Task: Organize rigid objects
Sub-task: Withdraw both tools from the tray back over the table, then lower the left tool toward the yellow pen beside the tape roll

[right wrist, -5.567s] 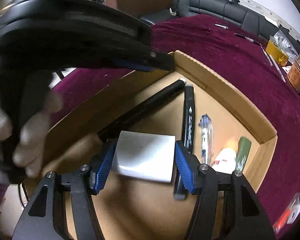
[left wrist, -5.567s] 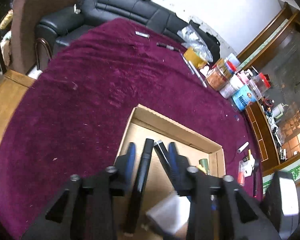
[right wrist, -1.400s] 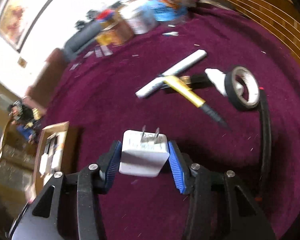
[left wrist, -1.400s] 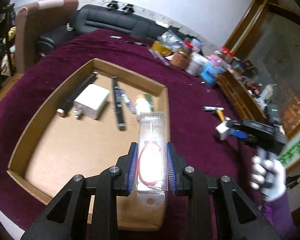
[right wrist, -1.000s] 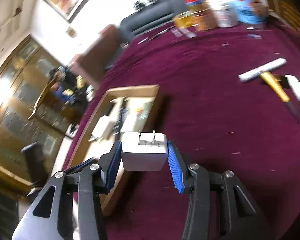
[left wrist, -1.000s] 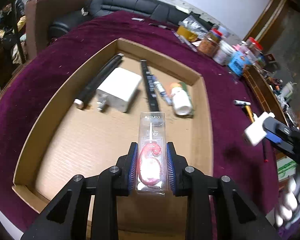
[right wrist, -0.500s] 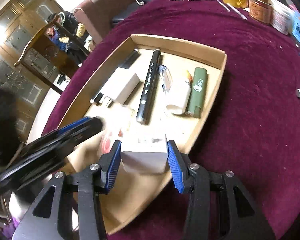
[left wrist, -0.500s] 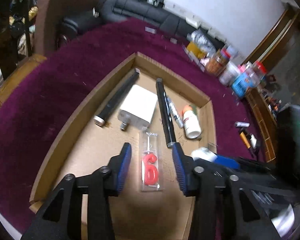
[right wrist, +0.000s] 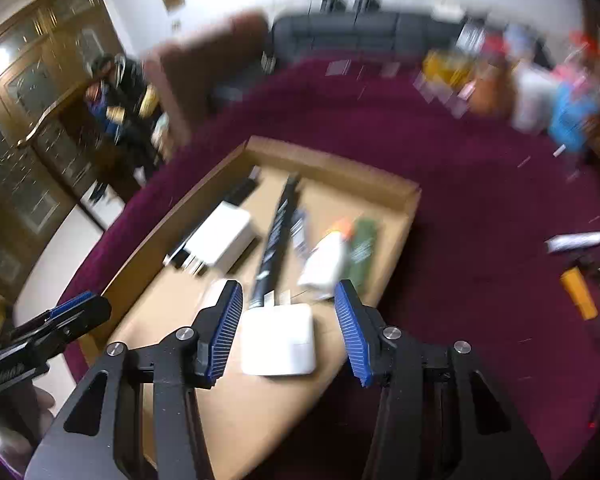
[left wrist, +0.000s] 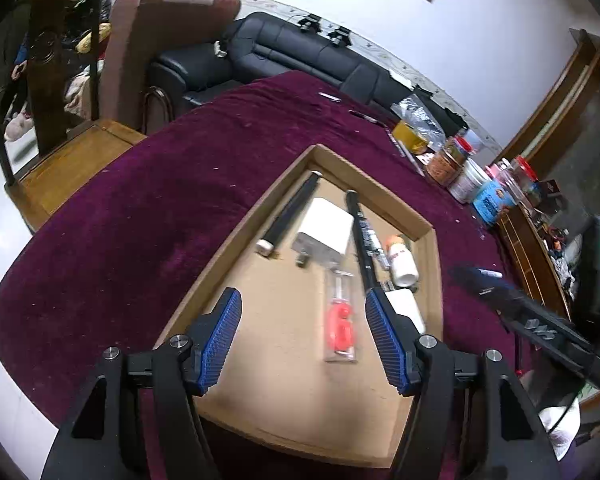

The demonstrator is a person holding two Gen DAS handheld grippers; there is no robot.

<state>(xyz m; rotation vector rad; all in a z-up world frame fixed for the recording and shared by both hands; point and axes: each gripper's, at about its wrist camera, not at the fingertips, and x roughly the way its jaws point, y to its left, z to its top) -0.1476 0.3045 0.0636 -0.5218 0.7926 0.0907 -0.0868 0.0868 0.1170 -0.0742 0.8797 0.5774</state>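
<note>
Both grippers are hovering over the cardboard tray [left wrist: 236, 236] on the purple tablecloth [left wrist: 140, 216]. The left gripper [left wrist: 304, 336] is opening wide with nothing pinched; the candle pack [left wrist: 342, 316] is lying flat on the tray floor between its jaws, not touched. The right gripper [right wrist: 288, 328] is also easing open, and the white plug adapter [right wrist: 278, 344] is sitting between its pads with gaps on both sides, apparently resting near the tray's front-right edge.

What could go sideways: that adapter is looking pretty close to the tray's rim, so a fingertip clipping it on the way out could be knocking it over the edge. Same for the left side, where a pad could be dragging the candle pack into the black marker [left wrist: 360, 236] next to it.

Hard to tell stuff: the right wrist view is smearing badly, so whether the adapter is fully down or still dropping is anyone's guess. The jars [left wrist: 460, 168] at the far side are just blobs there. The loose pens [right wrist: 576, 240] out on the cloth are blurry and partly cut off.
</note>
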